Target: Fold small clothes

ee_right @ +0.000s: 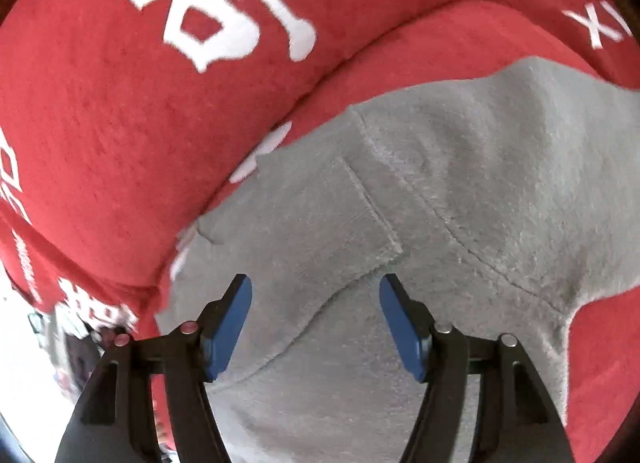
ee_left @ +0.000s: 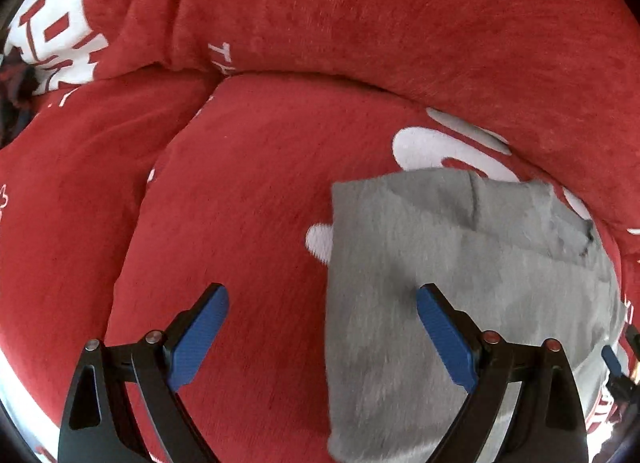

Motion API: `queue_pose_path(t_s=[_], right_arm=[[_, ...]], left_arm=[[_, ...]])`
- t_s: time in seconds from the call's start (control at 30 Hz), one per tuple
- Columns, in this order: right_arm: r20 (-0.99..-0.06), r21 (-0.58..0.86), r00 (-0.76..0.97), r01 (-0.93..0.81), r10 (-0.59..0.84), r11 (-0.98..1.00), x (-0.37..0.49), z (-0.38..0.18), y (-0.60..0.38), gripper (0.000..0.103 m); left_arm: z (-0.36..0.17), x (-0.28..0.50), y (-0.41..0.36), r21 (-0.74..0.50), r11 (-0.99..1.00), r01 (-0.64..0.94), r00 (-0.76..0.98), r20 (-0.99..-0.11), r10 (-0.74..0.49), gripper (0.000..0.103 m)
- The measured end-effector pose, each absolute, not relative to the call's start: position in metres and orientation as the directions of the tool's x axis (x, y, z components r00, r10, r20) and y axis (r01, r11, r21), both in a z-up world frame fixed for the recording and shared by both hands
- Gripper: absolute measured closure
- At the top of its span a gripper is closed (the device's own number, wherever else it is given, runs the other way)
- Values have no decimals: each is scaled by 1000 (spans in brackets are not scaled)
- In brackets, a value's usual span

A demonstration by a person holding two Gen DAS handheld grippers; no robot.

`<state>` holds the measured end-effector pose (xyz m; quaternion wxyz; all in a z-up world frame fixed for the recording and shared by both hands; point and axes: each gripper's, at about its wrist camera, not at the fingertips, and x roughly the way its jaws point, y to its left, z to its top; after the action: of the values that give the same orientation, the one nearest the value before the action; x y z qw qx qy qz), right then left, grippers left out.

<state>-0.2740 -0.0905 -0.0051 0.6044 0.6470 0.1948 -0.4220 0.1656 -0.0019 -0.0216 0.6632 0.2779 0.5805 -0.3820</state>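
A small grey garment [ee_left: 448,283] lies folded on a red plush cover [ee_left: 248,191] with white lettering. In the left wrist view it fills the lower right, its straight left edge running down the frame. My left gripper [ee_left: 322,301] is open above that edge, one blue pad over red cloth, the other over grey, nothing between them. In the right wrist view the grey garment [ee_right: 440,191] shows a stitched hem and seams. My right gripper [ee_right: 316,295] hangs open just over the fabric, its pads apart and gripping nothing.
Red cushions with large white characters [ee_right: 224,11] rise behind the garment like a sofa back. A seam between cushions [ee_left: 208,75] runs across the left wrist view. The other gripper's blue tip [ee_left: 610,357] shows at the right edge.
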Motion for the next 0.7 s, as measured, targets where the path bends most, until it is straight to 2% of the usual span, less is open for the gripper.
queue_pose_path(t_s=[0.07, 0.1, 0.17, 0.37, 0.47, 0.53, 0.6, 0.67, 0.7], right_arm=[[-786, 616, 569, 754, -242, -229, -272, -15, -99, 33], [-798, 602, 558, 762, -229, -238, -268, -17, -102, 37], [-836, 547, 510, 800, -200, -245, -257, -23, -107, 95], [-848, 519, 482, 840, -220, -158, -255, -4, -98, 96], [-887, 458, 431, 865, -165, -205, -267, -23, -93, 94], [-872, 488, 456, 837, -180, -245, -278, -25, -90, 91], [-884, 465, 433, 852, -175, -241, -281, -15, -86, 79], [-864, 503, 476, 837, -168, -215, -279, -8, -79, 62], [-844, 536, 513, 821, -157, -198, -274, -5, -72, 60]], left_arm=[[-23, 165, -9, -44, 552, 833, 64, -982, -176, 7], [-22, 163, -10, -26, 551, 834, 82, -982, -171, 7], [-18, 160, -10, 5, 549, 836, 111, -981, -160, 7], [-18, 149, 5, 151, 475, 867, 238, -963, -128, 7], [-21, 156, 12, 165, 466, 869, 256, -956, -140, 7], [-17, 163, 13, 176, 463, 869, 260, -958, -124, 7], [-12, 171, 13, 73, 481, 874, 160, -977, -144, 7], [-12, 181, 10, -98, 495, 864, -6, -983, -186, 7], [-17, 184, 5, -151, 498, 854, -64, -980, -188, 7]])
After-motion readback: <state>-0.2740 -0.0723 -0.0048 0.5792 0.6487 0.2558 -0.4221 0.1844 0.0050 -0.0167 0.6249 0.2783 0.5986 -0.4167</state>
